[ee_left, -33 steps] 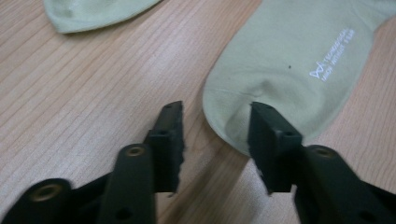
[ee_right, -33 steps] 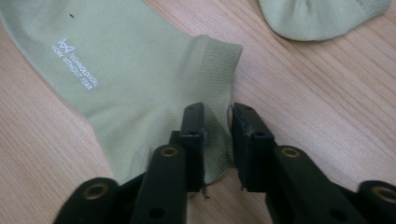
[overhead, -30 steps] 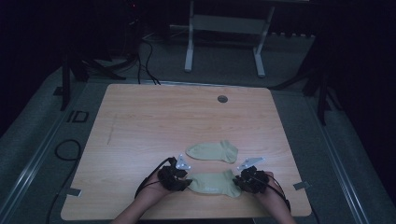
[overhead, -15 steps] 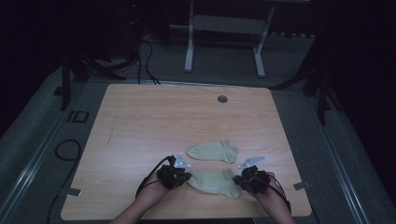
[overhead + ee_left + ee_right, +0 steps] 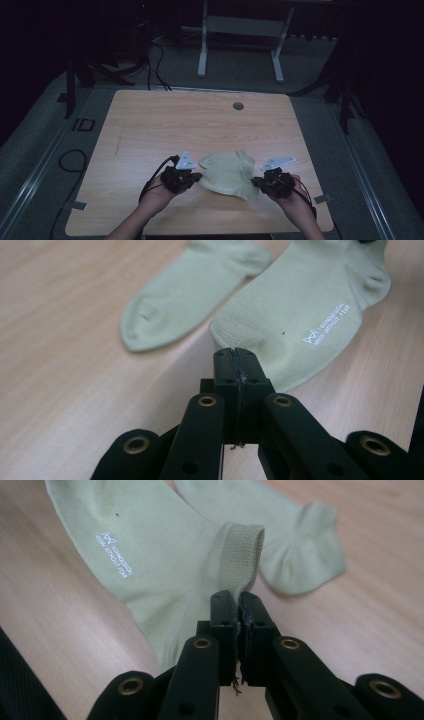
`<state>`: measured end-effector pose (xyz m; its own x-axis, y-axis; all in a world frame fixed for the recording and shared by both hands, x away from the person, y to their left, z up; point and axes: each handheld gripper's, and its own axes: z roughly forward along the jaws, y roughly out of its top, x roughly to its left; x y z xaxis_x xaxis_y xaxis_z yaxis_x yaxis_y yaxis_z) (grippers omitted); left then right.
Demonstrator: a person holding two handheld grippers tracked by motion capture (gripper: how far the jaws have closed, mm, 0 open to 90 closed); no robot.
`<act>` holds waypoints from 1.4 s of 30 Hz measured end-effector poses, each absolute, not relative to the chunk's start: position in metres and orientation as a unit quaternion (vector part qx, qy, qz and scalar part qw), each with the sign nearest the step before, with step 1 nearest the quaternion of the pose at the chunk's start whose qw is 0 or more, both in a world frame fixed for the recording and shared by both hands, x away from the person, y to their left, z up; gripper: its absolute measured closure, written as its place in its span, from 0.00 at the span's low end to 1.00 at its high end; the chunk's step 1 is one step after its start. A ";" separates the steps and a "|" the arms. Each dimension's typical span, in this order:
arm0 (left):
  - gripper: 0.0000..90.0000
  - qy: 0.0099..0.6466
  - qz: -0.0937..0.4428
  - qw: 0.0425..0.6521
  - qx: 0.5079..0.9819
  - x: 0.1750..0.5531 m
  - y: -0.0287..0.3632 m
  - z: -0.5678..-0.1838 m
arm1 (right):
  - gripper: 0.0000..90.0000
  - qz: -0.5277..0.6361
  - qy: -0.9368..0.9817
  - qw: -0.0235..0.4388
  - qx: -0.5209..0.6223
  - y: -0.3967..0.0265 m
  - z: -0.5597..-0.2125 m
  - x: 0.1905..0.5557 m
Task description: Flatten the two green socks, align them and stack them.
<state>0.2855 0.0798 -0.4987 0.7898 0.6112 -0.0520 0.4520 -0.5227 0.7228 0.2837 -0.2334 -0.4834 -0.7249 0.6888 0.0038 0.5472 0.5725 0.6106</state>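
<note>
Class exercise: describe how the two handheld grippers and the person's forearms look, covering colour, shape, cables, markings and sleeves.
Left gripper and right gripper are black, each topped by a grey three-cornered plate and trailing a black cable. Their flat black jaws hang on link arms with brass-coloured rivets. The forearms are bare, no sleeves.

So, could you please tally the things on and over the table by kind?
Pale green socks: 2, the held sock lifted between both tools, and the other sock flat on the table.
Hand-held grippers: 2, the left hand-held gripper shut on the toe, the right hand-held gripper shut on the cuff.
Total: 4
</note>
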 end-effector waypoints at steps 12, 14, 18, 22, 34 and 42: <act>0.99 0.330 0.125 0.379 0.856 0.321 0.077 -0.486 | 0.96 0.304 0.870 0.137 0.364 -0.229 -0.454 0.335; 0.99 0.334 0.129 0.375 0.855 0.326 0.075 -0.489 | 0.96 0.300 0.870 0.138 0.366 -0.229 -0.456 0.345; 0.99 0.343 0.127 0.363 0.857 0.338 0.072 -0.497 | 0.96 0.283 0.873 0.125 0.378 -0.229 -0.465 0.365; 0.99 0.352 0.121 0.354 0.858 0.348 0.070 -0.509 | 0.96 0.272 0.873 0.112 0.388 -0.229 -0.478 0.379; 0.99 0.369 0.126 0.330 0.860 0.364 0.062 -0.543 | 0.96 0.256 0.869 0.091 0.414 -0.230 -0.516 0.401; 0.83 0.362 0.121 0.341 0.859 0.366 0.063 -0.549 | 0.75 0.231 0.877 0.091 0.412 -0.229 -0.528 0.405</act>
